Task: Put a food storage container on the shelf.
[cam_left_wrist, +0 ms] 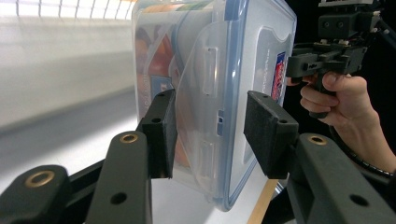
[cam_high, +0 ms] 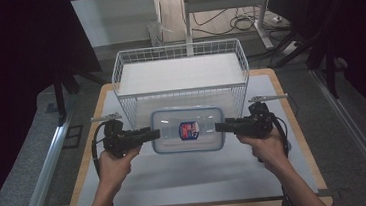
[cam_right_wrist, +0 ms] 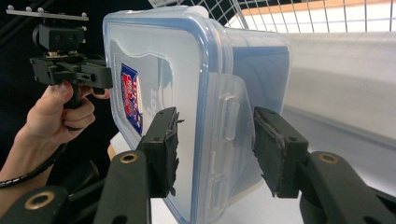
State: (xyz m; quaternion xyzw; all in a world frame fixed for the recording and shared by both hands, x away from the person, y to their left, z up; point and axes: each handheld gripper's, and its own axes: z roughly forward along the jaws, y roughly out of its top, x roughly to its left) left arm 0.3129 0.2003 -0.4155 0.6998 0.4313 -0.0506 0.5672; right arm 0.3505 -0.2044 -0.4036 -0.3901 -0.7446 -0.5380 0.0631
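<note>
High view shows the lidded plastic box (cam_high: 187,129) held level above the bench (cam_high: 187,175), just before the wire basket (cam_high: 180,65), left gripper (cam_high: 154,133) and right gripper (cam_high: 219,127) fingers clamped on opposite ends, likely so it cannot tip.

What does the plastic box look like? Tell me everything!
The plastic box is see-through, rectangular with rounded corners, and closed by a blue-edged lid with snap flaps and a red-and-blue label. It lies flat, lid up, in front of the white wire basket. The left gripper and right gripper each clamp one short end.
</note>
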